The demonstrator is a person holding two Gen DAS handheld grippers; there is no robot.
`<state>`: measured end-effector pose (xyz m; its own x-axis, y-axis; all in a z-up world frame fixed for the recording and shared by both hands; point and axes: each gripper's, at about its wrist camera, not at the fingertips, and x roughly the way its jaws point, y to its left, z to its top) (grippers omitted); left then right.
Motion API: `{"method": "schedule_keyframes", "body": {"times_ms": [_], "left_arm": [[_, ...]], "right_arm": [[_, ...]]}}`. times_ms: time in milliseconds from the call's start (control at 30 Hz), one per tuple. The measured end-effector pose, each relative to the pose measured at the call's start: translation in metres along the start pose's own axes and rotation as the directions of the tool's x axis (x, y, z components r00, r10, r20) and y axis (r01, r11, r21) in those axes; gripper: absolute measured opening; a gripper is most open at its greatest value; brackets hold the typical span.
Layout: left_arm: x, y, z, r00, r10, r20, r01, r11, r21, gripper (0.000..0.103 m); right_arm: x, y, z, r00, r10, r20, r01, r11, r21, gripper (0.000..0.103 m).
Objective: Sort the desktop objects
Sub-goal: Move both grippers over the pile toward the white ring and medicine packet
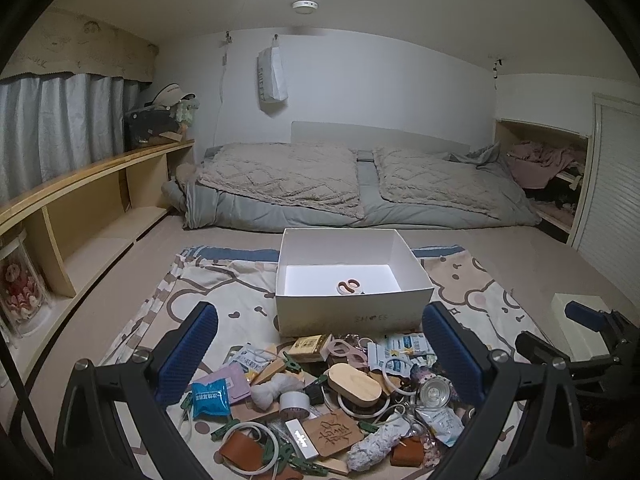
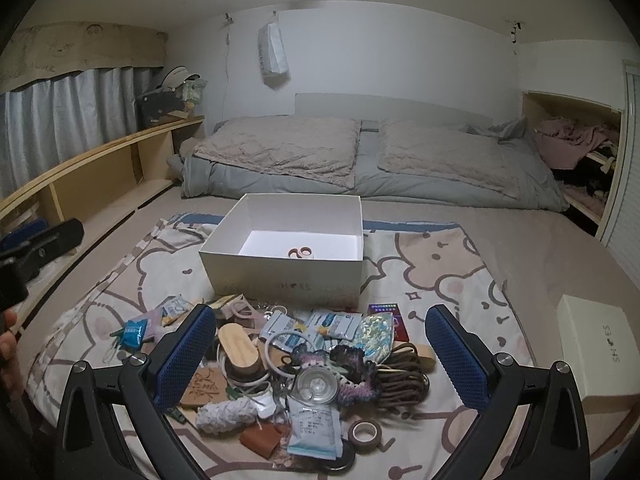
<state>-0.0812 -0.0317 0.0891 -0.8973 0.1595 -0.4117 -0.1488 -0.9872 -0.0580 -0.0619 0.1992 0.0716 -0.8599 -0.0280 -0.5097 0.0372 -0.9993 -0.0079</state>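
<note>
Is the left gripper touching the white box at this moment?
Apart. In the left wrist view the left gripper is open over the pile, and items and patterned cloth show between its fingers and the white box beyond them.

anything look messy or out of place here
Yes: a jumbled pile of small items lies heaped on the cartoon-print sheet in front of the white box, which holds only scissors. Both grippers, left and right, are open.
</note>
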Motion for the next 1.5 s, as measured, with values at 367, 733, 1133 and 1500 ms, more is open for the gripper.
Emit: {"method": "schedule_keyframes", "body": {"times_ms": [367,733,1133,1500], "left_arm": [[-0.018,0.023,-0.020,0.998,0.063,-0.015,-0.063,0.998,0.001,0.103],[0.002,0.059,-0.056,0.994,0.086,-0.064,-0.090,0.994,-0.061,0.103],[0.029,0.073,-0.084,0.987,0.088,-0.134,-0.097,0.993,-0.063,0.103],[0.030,0.093,-0.111,0.978,0.106,-0.178,-0.128,0.985,-0.118,0.103]], "right_arm": [[-0.006,0.011,-0.013,0.999,0.038,-0.008,-0.038,0.999,0.004,0.103],[0.016,0.013,-0.043,0.996,0.051,-0.069,-0.049,0.998,0.030,0.103],[0.039,0.003,-0.054,0.988,0.024,-0.150,-0.014,0.998,0.067,0.103],[0.093,-0.007,-0.101,0.937,-0.004,-0.348,0.048,0.992,0.117,0.103]]}}
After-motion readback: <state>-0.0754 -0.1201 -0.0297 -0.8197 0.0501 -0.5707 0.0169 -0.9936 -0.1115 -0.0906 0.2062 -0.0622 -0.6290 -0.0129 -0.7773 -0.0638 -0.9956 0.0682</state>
